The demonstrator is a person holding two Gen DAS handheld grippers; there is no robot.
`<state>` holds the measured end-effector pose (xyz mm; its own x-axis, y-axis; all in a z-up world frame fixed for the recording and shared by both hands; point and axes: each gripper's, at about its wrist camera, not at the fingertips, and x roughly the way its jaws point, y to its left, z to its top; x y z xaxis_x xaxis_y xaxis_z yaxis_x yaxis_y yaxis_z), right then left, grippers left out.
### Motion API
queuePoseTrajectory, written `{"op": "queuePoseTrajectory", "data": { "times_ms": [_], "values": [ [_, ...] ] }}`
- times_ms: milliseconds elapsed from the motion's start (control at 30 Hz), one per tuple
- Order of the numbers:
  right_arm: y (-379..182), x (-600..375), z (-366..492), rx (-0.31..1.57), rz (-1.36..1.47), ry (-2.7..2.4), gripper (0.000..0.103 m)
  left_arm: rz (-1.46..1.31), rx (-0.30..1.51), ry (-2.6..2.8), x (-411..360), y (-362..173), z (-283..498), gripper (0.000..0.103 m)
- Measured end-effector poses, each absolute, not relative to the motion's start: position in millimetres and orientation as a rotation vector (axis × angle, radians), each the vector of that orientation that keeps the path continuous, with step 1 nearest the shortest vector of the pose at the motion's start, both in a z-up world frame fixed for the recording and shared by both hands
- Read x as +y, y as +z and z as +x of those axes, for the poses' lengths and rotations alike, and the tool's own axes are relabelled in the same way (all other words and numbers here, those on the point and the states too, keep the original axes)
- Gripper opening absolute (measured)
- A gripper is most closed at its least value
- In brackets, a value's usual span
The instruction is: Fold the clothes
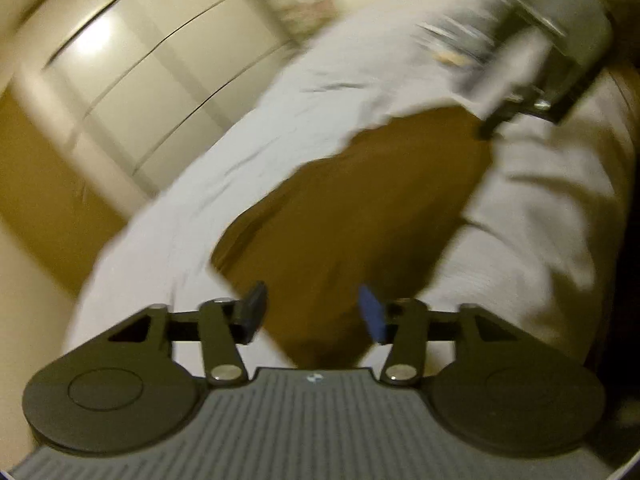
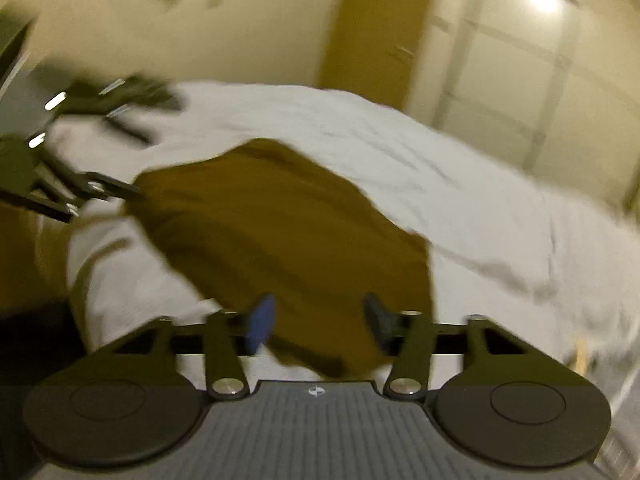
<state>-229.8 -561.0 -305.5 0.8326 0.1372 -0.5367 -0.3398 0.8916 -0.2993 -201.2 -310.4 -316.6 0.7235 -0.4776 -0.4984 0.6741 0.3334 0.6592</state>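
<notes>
Left wrist view, heavily blurred: the left gripper (image 1: 314, 314) hangs over a bed with its two fingers spread apart and nothing between them, one pad black, the other blue. Under and beyond the fingers lies a brown garment (image 1: 352, 208), spread on a white sheet (image 1: 224, 184) that wraps around it on the left, above and on the right. At the upper right the right gripper (image 1: 532, 92) shows as a dark, smeared shape over the sheet, near the garment's far edge; whether it touches the cloth cannot be told. Behind the bed stands a pale wardrobe (image 1: 132, 72) with a bright spot of reflected light on its doors, beside a mustard-coloured stretch of wall (image 1: 48, 184).

Right wrist view, also blurred: the right gripper (image 2: 318, 322) is likewise wide open and empty, its blue and black pads held apart above the near end of the brown garment (image 2: 280, 240). The garment lies loosely on the white sheet (image 2: 460, 200), not yet folded flat. At the left edge the left gripper (image 2: 80, 196) reaches in, its dark linkage just beside the garment's left corner; its fingertips are too smeared to read from here. The cream wall (image 2: 160, 20) bears a few dark marks, and the wardrobe (image 2: 520, 80) fills the upper right.
</notes>
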Motion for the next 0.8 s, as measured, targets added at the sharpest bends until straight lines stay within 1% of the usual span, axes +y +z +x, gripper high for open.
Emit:
{"op": "queuePoseTrajectory", "data": {
  "times_ms": [100,233,333,367,400,467,700,767,800],
  "values": [
    [-321,-531,-234,0.529,-0.587,0.29,0.061,1.202,0.175,-0.773,-334,-350,-210,0.057],
    [-338,-508,-225,0.53,-0.703,0.316,0.063,1.334,0.133,-0.735,-356,-376,-200,0.057],
    [-354,-498,-215,0.522,-0.817,0.315,0.061,1.349,0.141,-0.714,-356,-380,-188,0.056],
    [-360,-496,-212,0.517,-0.858,0.309,0.06,1.33,0.16,-0.715,-351,-378,-185,0.049],
    [-364,-499,-212,0.51,-0.89,0.293,0.06,1.321,0.168,-0.71,-346,-377,-183,0.044],
    [-368,-512,-212,0.51,-0.924,0.249,0.06,1.323,0.163,-0.693,-334,-378,-182,0.041],
    [-383,-516,-200,0.469,-1.101,0.208,0.06,1.341,0.151,-0.69,-339,-384,-177,0.042],
    [-386,-513,-191,0.469,-1.132,0.204,0.056,1.342,0.162,-0.7,-337,-383,-175,0.041],
    [-386,-512,-186,0.473,-1.142,0.203,0.05,1.34,0.169,-0.706,-336,-382,-174,0.038]
  ]
}}
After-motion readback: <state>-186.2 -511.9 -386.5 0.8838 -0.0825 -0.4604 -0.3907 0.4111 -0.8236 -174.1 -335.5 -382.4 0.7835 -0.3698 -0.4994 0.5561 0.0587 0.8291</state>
